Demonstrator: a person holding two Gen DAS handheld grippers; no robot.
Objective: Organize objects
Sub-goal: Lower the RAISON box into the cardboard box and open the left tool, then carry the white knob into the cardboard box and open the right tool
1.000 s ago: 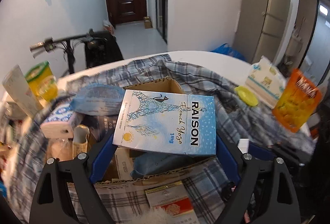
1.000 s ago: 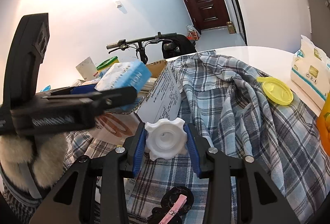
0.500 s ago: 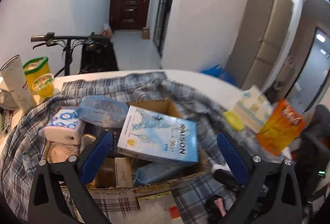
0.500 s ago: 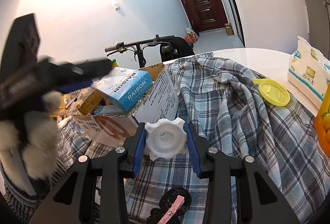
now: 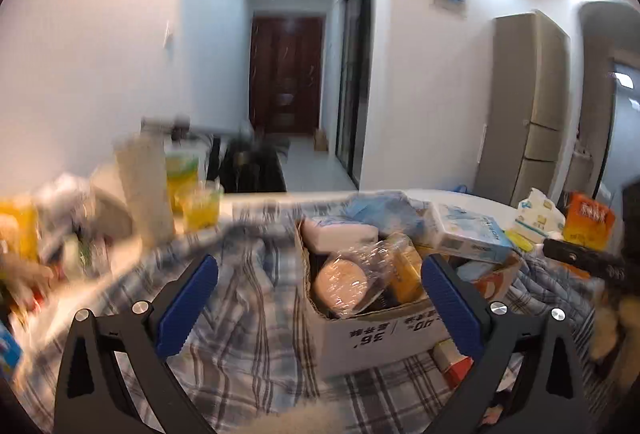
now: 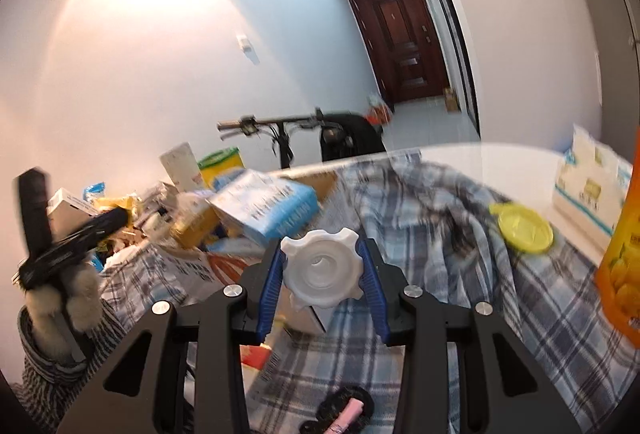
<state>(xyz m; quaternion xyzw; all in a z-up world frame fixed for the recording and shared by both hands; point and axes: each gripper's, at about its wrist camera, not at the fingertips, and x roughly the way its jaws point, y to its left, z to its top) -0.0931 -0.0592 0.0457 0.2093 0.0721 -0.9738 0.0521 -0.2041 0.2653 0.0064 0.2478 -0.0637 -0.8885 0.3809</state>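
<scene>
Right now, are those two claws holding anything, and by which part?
The right gripper pinches a white scalloped cap by its opposite edges. The left gripper is open, empty.

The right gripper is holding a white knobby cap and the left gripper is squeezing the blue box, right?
Not quite. The right gripper does hold the white knobby cap, but the left gripper is wide open with nothing squeezed between its fingers. The blue box lies on top of the cardboard box, as the left wrist view shows.

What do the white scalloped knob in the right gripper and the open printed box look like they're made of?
White scalloped knob: apparently moulded plastic, smooth with a slight sheen. Open printed box: corrugated cardboard, matte, with a brown torn-looking rim and printed white wall.
</scene>
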